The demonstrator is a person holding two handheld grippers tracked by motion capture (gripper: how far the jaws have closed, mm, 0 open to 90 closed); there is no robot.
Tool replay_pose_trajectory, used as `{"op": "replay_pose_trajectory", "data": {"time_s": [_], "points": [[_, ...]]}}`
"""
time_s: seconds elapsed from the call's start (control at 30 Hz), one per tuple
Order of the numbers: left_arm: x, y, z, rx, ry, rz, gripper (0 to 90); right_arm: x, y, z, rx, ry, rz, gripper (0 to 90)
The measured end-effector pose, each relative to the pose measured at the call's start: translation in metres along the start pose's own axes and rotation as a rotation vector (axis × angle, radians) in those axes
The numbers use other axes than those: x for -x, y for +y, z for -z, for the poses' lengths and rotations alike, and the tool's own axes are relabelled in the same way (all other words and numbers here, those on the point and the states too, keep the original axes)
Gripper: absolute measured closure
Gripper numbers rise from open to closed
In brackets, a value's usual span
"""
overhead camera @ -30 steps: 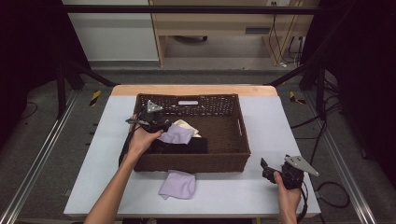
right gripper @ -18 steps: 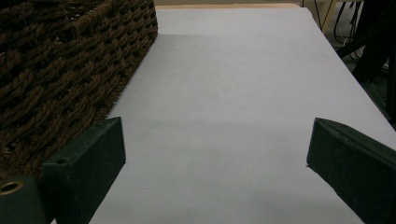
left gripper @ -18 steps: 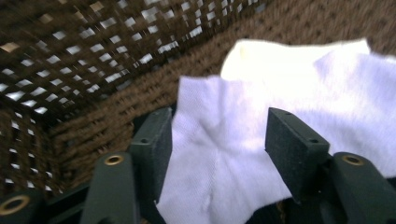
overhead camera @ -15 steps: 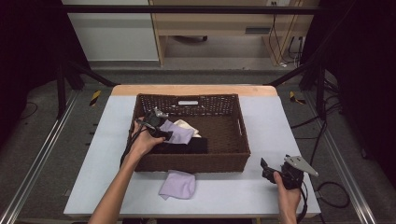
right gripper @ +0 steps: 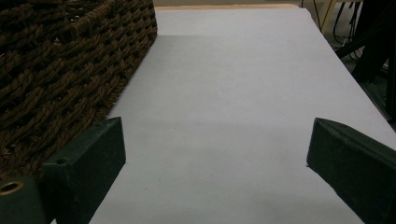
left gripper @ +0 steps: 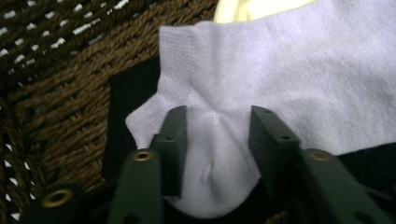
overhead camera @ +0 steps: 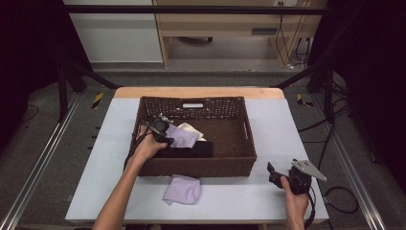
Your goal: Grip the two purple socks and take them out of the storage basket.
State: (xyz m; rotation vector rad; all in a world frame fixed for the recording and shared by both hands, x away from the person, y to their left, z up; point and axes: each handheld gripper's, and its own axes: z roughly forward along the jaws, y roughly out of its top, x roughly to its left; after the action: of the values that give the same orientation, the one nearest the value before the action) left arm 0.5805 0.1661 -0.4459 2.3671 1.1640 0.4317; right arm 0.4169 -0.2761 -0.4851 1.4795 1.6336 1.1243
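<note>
Left gripper view shows the left tool [left gripper: 217, 140] pinching a soft pale lilac cotton sock [left gripper: 280, 84], its fabric bunched into a ridge between the two dark jaws; those jaws have just been closing, and the pads now press the cloth from both sides. That sock lies inside the dark brown woven wicker basket [overhead camera: 244, 143], at its left end, on top of a flat black cloth [overhead camera: 191, 149] and beside a pale yellow piece of fabric [overhead camera: 194, 129].

From the high view, the left tool [overhead camera: 160, 129] reaches over the basket's left wall, while a second lilac sock [overhead camera: 182, 189] sits on the white tabletop [overhead camera: 230, 196] just in front of the basket. Right tool [overhead camera: 280, 175] rests near the tabletop's right front corner, well apart from the basket; in the right gripper view its jaws stand wide with nothing between them.

Judging by this, the step is lifting the sock out of the basket. To do it well, the pinch should hold a good fold of cloth rather than the edge alone, take none of the black cloth beneath, and rise straight up until the sock clears the wicker rim before moving toward its mate
</note>
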Motion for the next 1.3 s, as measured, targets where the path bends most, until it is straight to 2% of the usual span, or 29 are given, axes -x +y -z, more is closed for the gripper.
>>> {"op": "replay_pose_trajectory", "data": {"time_s": [0.13,0.17,0.2,0.27,0.4,0.5,0.53,0.57,0.6,0.63,0.7,0.77,0.8,0.83,0.87,0.97,1.0,1.03,1.1,1.3], "points": [[-0.002,0.000,0.005,-0.009,-0.021,0.045,77.1,0.000,0.000,0.000,0.001,0.001,0.000,5.0],[-0.002,0.001,0.007,-0.003,-0.034,0.071,81.4,0.000,0.000,0.000,0.002,0.000,0.000,4.9],[-0.002,0.001,0.007,-0.003,-0.034,0.071,83.7,0.000,0.000,0.000,0.002,0.000,0.000,4.9],[-0.005,0.001,0.012,0.020,-0.051,0.110,85.6,0.000,0.000,0.000,0.003,0.001,-0.003,4.9],[-0.005,0.001,0.018,0.072,-0.062,0.129,86.4,0.000,0.000,0.000,-0.002,0.001,0.001,4.9],[-0.006,0.000,0.026,0.157,-0.092,0.146,86.5,0.000,0.000,0.000,0.000,0.001,-0.001,5.0],[-0.006,0.000,0.026,0.157,-0.092,0.146,86.5,0.000,0.000,0.000,0.000,0.001,-0.001,5.0],[-0.004,0.000,0.031,0.209,-0.098,0.141,86.5,0.000,0.000,0.000,0.000,0.001,-0.001,5.0],[-0.004,0.000,0.031,0.209,-0.098,0.141,86.5,0.000,0.000,0.000,0.000,0.001,-0.001,5.0],[-0.002,0.001,0.035,0.259,-0.099,0.130,86.5,0.000,0.000,0.000,0.000,0.000,-0.001,5.0],[-0.001,0.001,0.039,0.315,-0.098,0.123,86.6,0.001,0.000,-0.001,-0.001,0.001,-0.002,5.0],[-0.002,0.000,0.044,0.372,-0.104,0.129,86.5,0.000,0.000,0.000,0.000,0.001,-0.003,5.0],[-0.002,0.000,0.044,0.372,-0.104,0.129,86.6,0.000,0.000,0.000,0.000,0.000,-0.004,5.0],[-0.004,-0.001,0.047,0.416,-0.111,0.142,86.6,0.000,0.000,0.000,0.000,0.000,-0.004,5.0],[-0.004,-0.001,0.047,0.416,-0.111,0.142,86.6,0.000,0.000,0.000,0.001,0.000,-0.003,5.0],[-0.005,-0.001,0.054,0.491,-0.120,0.149,86.6,0.000,0.000,-0.001,-0.001,0.000,-0.002,5.0],[-0.005,-0.001,0.054,0.491,-0.120,0.149,86.6,0.000,0.000,-0.001,-0.001,0.000,-0.002,5.0],[-0.005,-0.001,0.059,0.537,-0.128,0.156,86.6,0.001,0.000,-0.001,0.001,0.002,-0.003,5.0],[-0.005,-0.001,0.064,0.576,-0.133,0.164,86.6,0.001,0.000,-0.001,0.001,0.003,-0.004,5.0],[0.001,-0.002,0.078,0.639,-0.147,0.152,86.6,0.001,0.000,-0.001,0.001,0.002,-0.005,5.0]]}}
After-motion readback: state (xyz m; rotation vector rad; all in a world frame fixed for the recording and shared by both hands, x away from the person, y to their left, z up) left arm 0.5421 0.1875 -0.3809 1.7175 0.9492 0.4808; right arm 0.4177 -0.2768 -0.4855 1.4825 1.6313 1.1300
